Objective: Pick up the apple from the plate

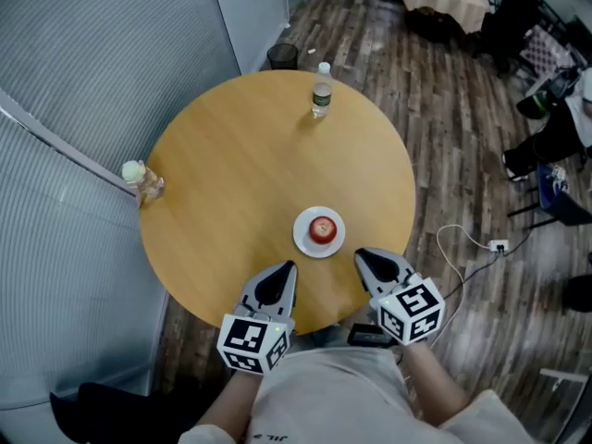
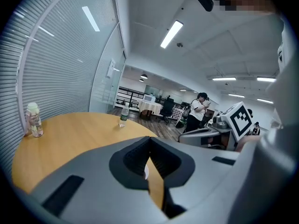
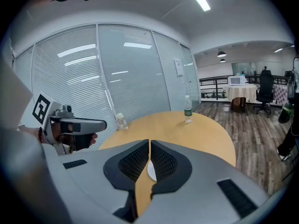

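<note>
Right gripper [image 1: 362, 253] and left gripper [image 1: 289, 267] are hovering closed, empty; one should be opening wide before straddling the red apple [image 1: 323, 228] at 12 o'clock.

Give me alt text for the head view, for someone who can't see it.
Seen from above, a red apple sits on a small white plate on a round wooden table. The left gripper and right gripper, both shut and empty, point toward the plate from the near edge. A water bottle stands at the far edge.
</note>
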Motion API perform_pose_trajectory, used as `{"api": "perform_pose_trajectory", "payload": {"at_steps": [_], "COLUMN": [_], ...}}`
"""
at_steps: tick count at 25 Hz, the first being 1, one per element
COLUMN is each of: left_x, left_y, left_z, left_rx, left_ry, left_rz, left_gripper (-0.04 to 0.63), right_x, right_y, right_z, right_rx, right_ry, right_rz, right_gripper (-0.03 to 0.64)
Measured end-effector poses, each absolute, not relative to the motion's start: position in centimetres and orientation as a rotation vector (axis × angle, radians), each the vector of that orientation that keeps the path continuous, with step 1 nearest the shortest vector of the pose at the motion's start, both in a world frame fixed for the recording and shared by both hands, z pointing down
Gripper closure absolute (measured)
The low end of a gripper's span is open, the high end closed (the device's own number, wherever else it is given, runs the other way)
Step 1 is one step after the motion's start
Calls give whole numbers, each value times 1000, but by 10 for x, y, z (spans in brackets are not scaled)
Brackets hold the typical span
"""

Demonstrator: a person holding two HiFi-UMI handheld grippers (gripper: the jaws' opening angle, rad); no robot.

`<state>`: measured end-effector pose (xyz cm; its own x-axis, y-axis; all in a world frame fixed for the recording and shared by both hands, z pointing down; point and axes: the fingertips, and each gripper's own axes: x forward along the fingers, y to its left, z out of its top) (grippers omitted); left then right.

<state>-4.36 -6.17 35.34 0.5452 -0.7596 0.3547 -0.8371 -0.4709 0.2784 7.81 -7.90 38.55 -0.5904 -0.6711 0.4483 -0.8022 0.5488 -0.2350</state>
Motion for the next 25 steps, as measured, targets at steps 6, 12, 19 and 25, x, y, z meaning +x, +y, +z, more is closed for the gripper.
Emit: {"api": "perform_pose_trajectory", "payload": {"at_steps": [6, 12, 19, 25], "left_x": [-48, -49, -50, -47], "left_y": [-78, -94, -112, -118], "left_z": [364, 379, 408, 422], "left_rx": [2381, 2392, 2367, 2359], "left_ry": [-1245, -1205, -1171, -1153], "left_rz": [293, 312, 338, 368], "left_gripper": [592, 592, 592, 592], "right_x": [81, 77, 66, 61], "right_y": [-92, -106, -124, -130], "right_z": [395, 417, 441, 464], "right_rx": [1295, 1317, 1276, 1257], "right_ry": [-2443, -2377, -2338, -2323], "right_rz": [632, 613, 581, 602], "right_gripper": [580, 581, 581, 580]}}
